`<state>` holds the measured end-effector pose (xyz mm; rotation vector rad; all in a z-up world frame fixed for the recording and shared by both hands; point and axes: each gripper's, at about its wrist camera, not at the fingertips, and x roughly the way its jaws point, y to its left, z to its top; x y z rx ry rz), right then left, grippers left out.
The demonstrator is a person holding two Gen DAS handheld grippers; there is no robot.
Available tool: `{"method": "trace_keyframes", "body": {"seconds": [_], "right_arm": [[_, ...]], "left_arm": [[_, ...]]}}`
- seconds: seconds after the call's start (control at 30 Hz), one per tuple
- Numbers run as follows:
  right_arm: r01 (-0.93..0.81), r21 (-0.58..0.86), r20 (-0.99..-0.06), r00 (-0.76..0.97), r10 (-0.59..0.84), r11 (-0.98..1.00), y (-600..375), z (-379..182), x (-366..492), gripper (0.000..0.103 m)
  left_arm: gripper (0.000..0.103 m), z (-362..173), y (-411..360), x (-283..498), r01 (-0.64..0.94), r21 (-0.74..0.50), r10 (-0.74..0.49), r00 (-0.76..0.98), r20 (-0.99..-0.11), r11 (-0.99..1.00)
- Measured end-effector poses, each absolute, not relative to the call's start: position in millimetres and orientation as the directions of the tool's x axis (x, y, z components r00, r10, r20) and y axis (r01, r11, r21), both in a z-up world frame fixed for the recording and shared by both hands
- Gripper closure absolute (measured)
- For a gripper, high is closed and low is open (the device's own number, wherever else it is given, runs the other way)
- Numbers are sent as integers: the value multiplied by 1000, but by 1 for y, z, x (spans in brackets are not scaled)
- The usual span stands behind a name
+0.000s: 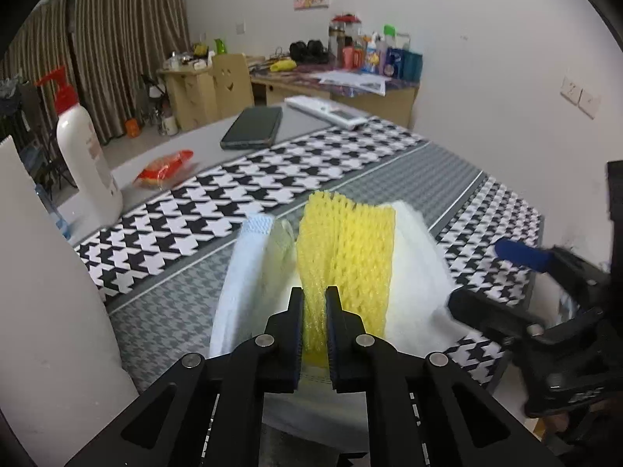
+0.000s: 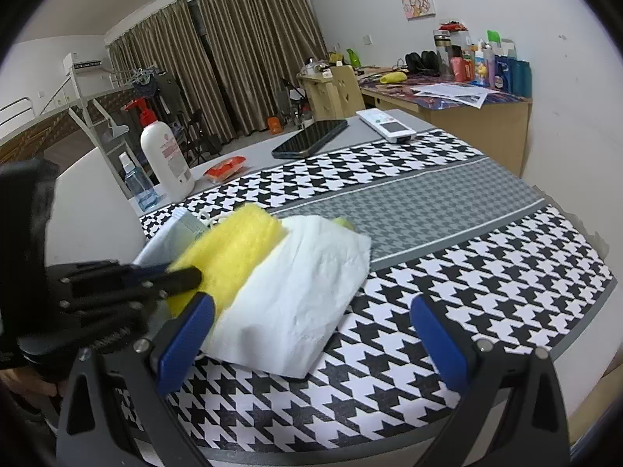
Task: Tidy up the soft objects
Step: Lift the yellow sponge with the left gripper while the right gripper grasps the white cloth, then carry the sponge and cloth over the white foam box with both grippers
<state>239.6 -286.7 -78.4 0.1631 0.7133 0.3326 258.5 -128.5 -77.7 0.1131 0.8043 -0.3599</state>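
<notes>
Softly ribbed yellow foam net point(image 1: 344, 260) — creased white tissue point(image 2: 307, 295) beside it.

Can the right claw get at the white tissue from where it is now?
Probably yes: the right claw is open, the white tissue lies just ahead with its near edge uncovered; the left claw pinches only the yellow foam net.

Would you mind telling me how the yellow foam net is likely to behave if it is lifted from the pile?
The yellow foam net is probably very light and floppy: its open mesh bunches where the left gripper pinches it. It likely springs back once released. Its textured mesh may drag the white tissue touching it.
</notes>
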Motion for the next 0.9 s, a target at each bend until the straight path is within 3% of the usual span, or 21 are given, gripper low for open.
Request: {"method": "trace_keyframes", "body": {"seconds": [0.23, 0.37, 0.53, 0.63, 0.8, 0.9], "right_arm": [[-270, 258, -624, 687, 373, 928, -277, -81, 245, 1], [-283, 258, -650, 657, 382, 924, -268, -86, 250, 10], [-286, 266, -683, 619, 389, 921, -262, -95, 255, 29], [-290, 257, -694, 609, 385, 922, -260, -97, 254, 45], [-280, 271, -708, 591, 387, 921, -262, -96, 253, 86], [-286, 263, -688, 614, 387, 922, -264, -85, 244, 92]], "left_arm": [[92, -50, -117, 243, 347, -62, -302, 699, -648, 936], [92, -37, -110, 238, 335, -57, -297, 729, -617, 941], [92, -36, -107, 235, 332, -56, -295, 733, -613, 941], [92, -37, -106, 234, 331, -57, -295, 734, -612, 942], [92, -35, -105, 231, 328, -57, -294, 739, -606, 943], [92, -30, -105, 228, 330, -56, -297, 746, -596, 942]]}}
